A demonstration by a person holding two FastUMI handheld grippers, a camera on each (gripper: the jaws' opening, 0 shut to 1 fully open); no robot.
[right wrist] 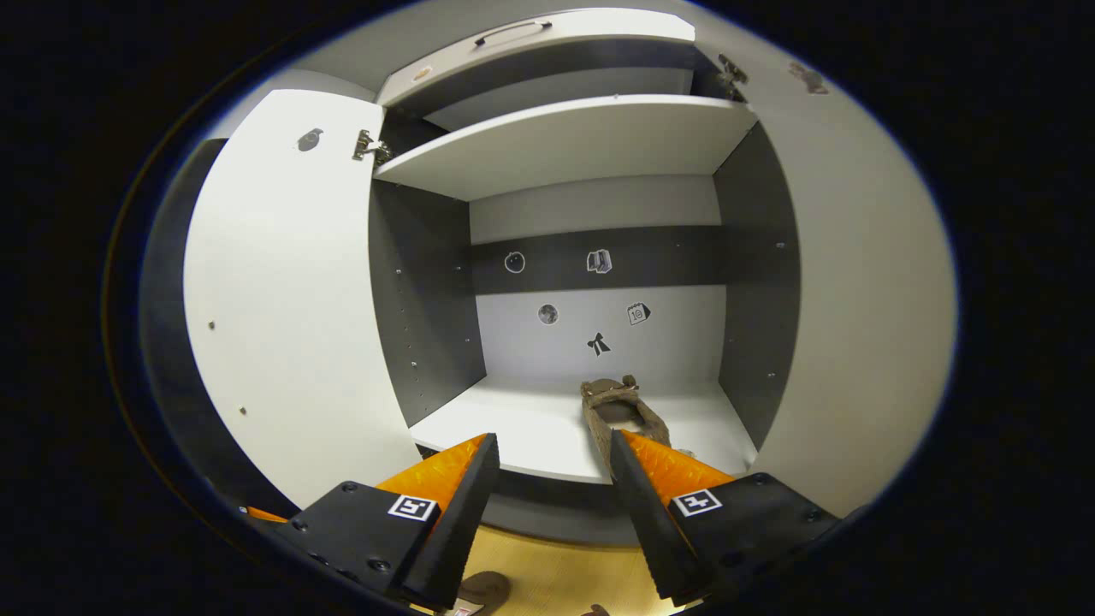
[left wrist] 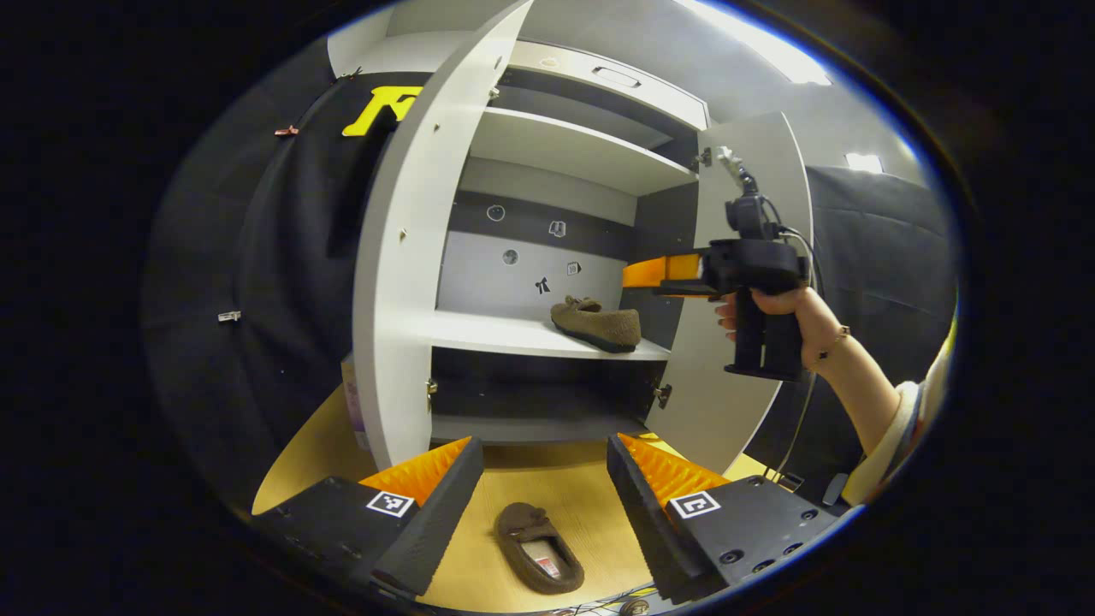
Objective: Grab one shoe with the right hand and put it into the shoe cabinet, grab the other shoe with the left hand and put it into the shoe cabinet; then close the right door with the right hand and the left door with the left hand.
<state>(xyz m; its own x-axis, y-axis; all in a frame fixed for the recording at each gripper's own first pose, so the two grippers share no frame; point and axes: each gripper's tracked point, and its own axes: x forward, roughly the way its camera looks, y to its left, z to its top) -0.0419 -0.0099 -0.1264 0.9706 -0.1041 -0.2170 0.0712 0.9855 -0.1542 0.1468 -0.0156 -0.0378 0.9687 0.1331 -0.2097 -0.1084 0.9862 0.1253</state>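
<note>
One shoe (left wrist: 598, 324) lay on the shelf (left wrist: 505, 334); both grippers, left (left wrist: 545, 475) and right (right wrist: 547, 475), gaped empty, the left aimed at the floor shoe (left wrist: 539, 547).

Left tongs (left wrist: 545, 479) agape, right tongs (right wrist: 547, 479) agape, hand (left wrist: 774, 310) gripping handle

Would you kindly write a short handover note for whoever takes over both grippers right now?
Right gripper: open, empty, in front of the cabinet's middle shelf.
Left gripper: open, empty, above the shoe on the floor.
Done: one shoe on the shelf.
Left: grab the floor shoe with the left gripper and shelve it, then close the right door and the left door; both stand open.
</note>
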